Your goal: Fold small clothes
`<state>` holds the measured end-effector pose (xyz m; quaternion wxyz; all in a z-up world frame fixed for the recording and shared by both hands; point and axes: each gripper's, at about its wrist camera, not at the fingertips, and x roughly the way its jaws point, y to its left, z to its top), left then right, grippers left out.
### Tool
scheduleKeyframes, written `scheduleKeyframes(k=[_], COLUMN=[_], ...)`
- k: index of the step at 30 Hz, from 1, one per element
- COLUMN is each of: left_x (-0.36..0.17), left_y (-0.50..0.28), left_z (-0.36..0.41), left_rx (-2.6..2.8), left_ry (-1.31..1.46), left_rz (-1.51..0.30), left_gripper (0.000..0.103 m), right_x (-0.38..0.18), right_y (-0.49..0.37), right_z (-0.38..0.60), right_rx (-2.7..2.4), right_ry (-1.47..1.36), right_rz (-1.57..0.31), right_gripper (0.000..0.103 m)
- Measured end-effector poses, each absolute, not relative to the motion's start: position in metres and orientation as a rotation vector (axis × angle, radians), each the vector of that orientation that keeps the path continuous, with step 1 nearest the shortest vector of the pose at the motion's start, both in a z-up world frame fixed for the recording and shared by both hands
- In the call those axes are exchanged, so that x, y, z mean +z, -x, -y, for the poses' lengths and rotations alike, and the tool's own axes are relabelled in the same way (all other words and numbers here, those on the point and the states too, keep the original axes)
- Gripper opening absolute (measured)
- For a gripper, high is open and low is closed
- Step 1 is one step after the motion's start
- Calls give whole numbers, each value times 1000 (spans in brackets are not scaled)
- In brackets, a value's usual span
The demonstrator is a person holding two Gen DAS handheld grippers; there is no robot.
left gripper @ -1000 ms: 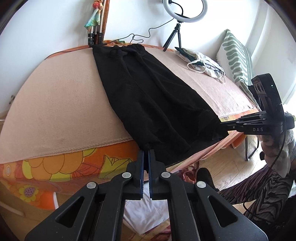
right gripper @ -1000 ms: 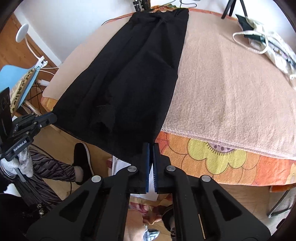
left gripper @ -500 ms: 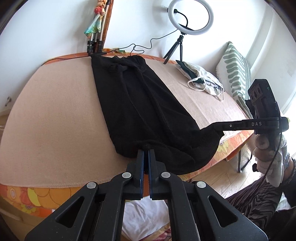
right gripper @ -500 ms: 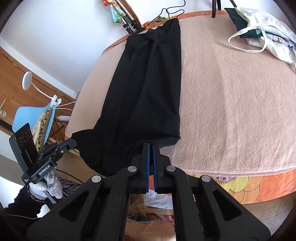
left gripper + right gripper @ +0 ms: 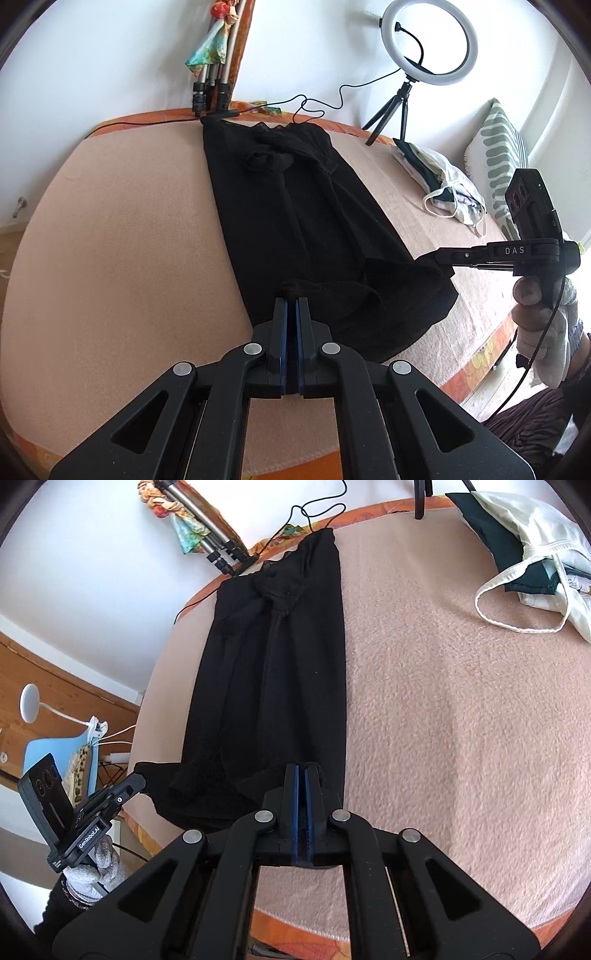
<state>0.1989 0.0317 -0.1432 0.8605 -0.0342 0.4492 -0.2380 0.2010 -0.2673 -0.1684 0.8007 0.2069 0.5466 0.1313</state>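
Note:
A long black garment (image 5: 295,221) lies lengthwise on the pink blanket (image 5: 122,240), its top at the far edge near the wall; it also shows in the right wrist view (image 5: 273,672). My left gripper (image 5: 290,301) is shut on one corner of its near hem, lifted above the blanket. My right gripper (image 5: 301,770) is shut on the other hem corner; it also shows in the left wrist view (image 5: 437,256). The left gripper shows in the right wrist view (image 5: 138,779). The hem between them sags in a loose fold over the garment's lower part.
A pile of white and dark green clothes (image 5: 443,184) lies at the far right of the bed, also in the right wrist view (image 5: 532,554). A ring light on a tripod (image 5: 428,40), tripod legs (image 5: 210,92) and a cable stand at the far edge. A striped pillow (image 5: 498,155) is right.
Both grippers have carried the garment's hem up off the bed's front edge and forward over the blanket. The hanging lower part now lies folded back above the garment.

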Motion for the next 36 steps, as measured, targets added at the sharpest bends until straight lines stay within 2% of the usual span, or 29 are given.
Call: scheduleKeyframes(k=[11,13,16,17,21,27,31,36], left_x=[-171,-171,-157,-152,-136,-162,-176,-172], left_y=[-242,-246,-242,-239,-219,-207,-218,-241], left_z=[-32,-37,-48,-50,-48,-21,-12,-17], left_rx=[-470,-468,-457,-461,-559,-683,-678,-596], left_ry=[97,130,138,129,74,-23,-66,-69], left_rz=[-1015,-1031,-987,-975,-938,-1063,-1101,-1048], left_gripper=[4,13,14,14,14,14,14,14], right_x=[-202,-199,-182,-174,-153,-172,-197,-193], right_y=[-236,-237,-232,-227,-206,-195,-206,-228], right_z=[276,281,289,289,271,221,215,227], right_rx=[249,271,262,263,428,573,567,520], right_ry=[-494,-525,-475,-440,-338,-166,-161,-196], right_rz=[-1217,-1204,-1165,-1141,-1113,-1180,-1238,-1187], right_gripper=[4,5,18,18,18,18,18,18])
